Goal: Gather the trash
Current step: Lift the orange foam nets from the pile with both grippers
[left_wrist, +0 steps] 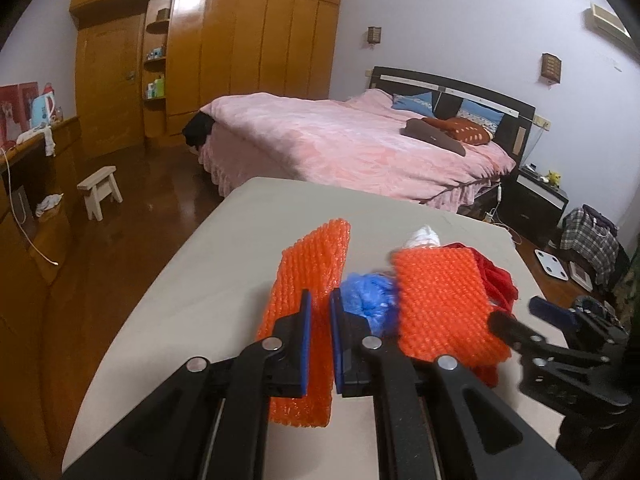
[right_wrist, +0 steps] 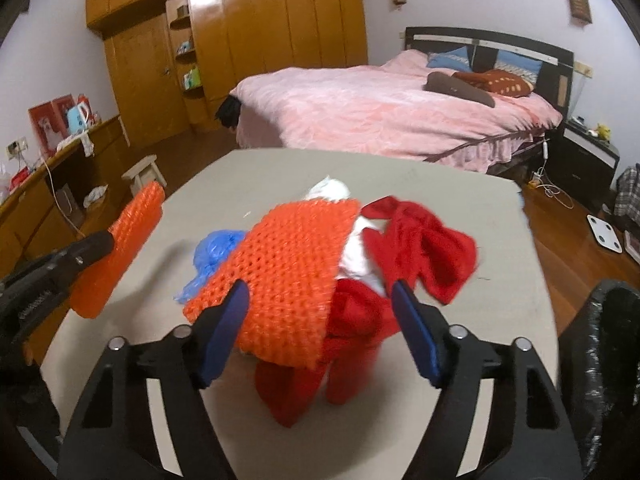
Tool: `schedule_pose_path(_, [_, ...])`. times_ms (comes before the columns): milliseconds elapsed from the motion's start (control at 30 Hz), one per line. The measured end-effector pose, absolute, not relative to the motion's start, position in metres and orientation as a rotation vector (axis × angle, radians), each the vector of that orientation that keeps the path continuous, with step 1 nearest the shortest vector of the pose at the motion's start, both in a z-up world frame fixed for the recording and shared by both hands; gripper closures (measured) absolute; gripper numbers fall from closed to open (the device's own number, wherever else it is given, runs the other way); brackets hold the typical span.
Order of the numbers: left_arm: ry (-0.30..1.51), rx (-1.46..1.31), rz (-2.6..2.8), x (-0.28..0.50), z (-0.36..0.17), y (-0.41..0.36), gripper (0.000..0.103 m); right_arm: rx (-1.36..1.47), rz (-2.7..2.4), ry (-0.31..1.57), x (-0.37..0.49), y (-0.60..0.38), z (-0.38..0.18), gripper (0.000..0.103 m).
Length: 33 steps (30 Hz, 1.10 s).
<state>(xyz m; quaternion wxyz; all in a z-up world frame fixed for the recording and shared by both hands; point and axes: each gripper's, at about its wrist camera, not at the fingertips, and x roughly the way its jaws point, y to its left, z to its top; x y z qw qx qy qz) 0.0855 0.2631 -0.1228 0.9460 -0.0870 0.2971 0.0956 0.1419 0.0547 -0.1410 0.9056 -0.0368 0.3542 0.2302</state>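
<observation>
Orange foam-net sleeve (left_wrist: 304, 312), lifted above the beige table (left_wrist: 168, 320), is clamped in the left gripper (left_wrist: 320, 336). The right gripper (right_wrist: 320, 332) stands open around a second orange net sheet (right_wrist: 292, 272) heaped on red cloth (right_wrist: 420, 248).

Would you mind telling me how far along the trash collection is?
Nothing visibly binned yet. In hand: the left hand-held gripper clamps one orange foam net. Left: a second orange net, blue bag and red scraps on the table; the right hand-held gripper straddles them, open.

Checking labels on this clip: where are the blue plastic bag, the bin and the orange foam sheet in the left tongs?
Blue plastic bag (right_wrist: 216, 250): right wrist view, crumpled middle.
Bin (right_wrist: 608, 320): right wrist view, black liner rim.
Orange foam sheet (left_wrist: 312, 256): left wrist view, upper half.
</observation>
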Motion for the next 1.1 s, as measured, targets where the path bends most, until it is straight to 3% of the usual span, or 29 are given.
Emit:
schedule_pose_path(100, [0.609, -0.183, 0.199, 0.083, -0.126, 0.268, 0.094, -0.088, 0.476, 0.770, 0.147, 0.065, -0.151, 0.044])
schedule_pose_path(167, [0.612, -0.191, 0.200, 0.082, -0.127, 0.270, 0.094, -0.091, 0.490, 0.794, 0.149, 0.067, -0.155, 0.061])
schedule_pose_path(333, [0.612, -0.199, 0.196, 0.081, -0.129, 0.270, 0.094, -0.094, 0.538, 0.804, 0.147, 0.066, -0.152, 0.089])
schedule_pose_path(1100, [0.560, -0.176, 0.113, 0.079, -0.092, 0.224, 0.094, -0.036, 0.543, 0.676, 0.123, 0.010, -0.083, 0.090])
